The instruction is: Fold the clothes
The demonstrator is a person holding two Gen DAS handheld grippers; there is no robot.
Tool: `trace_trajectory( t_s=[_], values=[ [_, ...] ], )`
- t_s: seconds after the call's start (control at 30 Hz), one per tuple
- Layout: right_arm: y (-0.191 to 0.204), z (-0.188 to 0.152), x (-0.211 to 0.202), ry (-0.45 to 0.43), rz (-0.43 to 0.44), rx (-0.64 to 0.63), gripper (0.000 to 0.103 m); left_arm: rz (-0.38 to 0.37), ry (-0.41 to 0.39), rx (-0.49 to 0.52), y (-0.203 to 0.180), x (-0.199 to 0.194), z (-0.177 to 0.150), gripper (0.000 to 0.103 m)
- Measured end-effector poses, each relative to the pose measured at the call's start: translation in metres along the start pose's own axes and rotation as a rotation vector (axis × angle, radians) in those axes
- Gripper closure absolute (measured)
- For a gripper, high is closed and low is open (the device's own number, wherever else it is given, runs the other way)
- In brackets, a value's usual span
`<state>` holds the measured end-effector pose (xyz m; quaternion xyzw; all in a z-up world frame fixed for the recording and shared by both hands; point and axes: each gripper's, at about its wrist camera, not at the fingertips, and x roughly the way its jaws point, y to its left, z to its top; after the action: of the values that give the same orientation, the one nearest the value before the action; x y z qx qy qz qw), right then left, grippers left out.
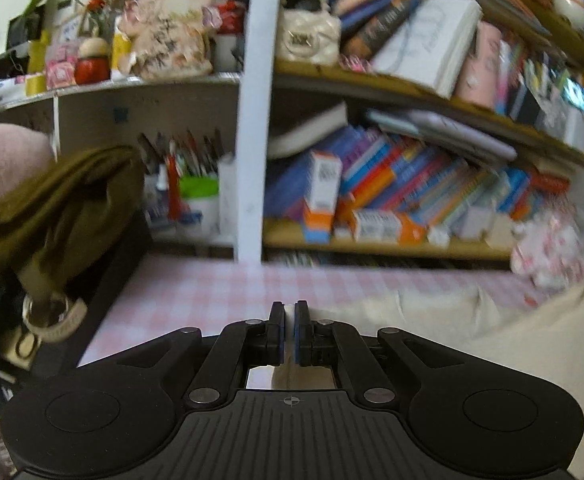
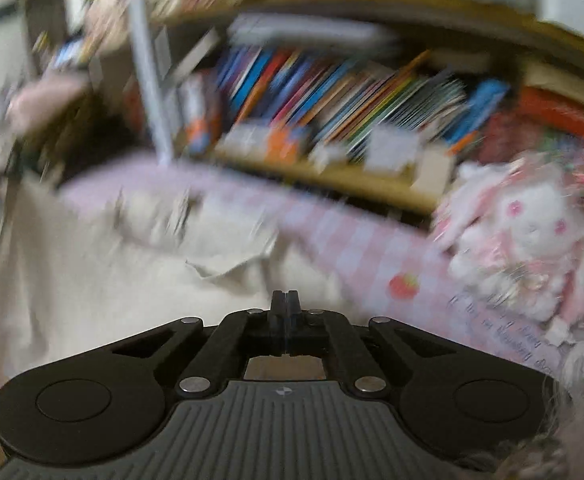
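A cream garment (image 2: 92, 280) lies rumpled on the pink checked tablecloth (image 1: 212, 284), its collar area towards the shelves. In the left wrist view the same cream garment (image 1: 531, 340) rises in a fold at the right. My left gripper (image 1: 290, 312) is shut on a thin edge of this cloth; a pale sliver shows between its blue pads (image 1: 300, 332). My right gripper (image 2: 286, 300) hangs over the garment with its fingers pressed flush together, and no cloth shows between them. The right wrist view is heavily blurred.
A bookshelf (image 1: 391, 240) packed with books runs along the far edge of the table, with a white post (image 1: 254, 140). A white and pink plush rabbit (image 2: 519, 240) sits at the right. An olive-brown bag (image 1: 52, 208) hangs at the left beside a pen cup (image 1: 198, 196).
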<state>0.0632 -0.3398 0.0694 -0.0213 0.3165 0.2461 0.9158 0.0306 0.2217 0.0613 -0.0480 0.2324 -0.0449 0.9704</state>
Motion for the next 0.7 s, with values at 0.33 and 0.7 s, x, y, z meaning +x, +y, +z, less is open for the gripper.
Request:
trace_trajectory(
  t_s=[0.33, 0.7],
  values=[
    [-0.005, 0.004, 0.072, 0.186, 0.027, -0.025, 0.067, -0.004, 0.123, 0.039, -0.010, 0.059, -0.003, 0.100],
    [-0.011, -0.018, 0.148, 0.317, -0.025, 0.124, 0.099, 0.023, 0.150, 0.048, -0.010, 0.054, -0.001, 0.100]
  ],
)
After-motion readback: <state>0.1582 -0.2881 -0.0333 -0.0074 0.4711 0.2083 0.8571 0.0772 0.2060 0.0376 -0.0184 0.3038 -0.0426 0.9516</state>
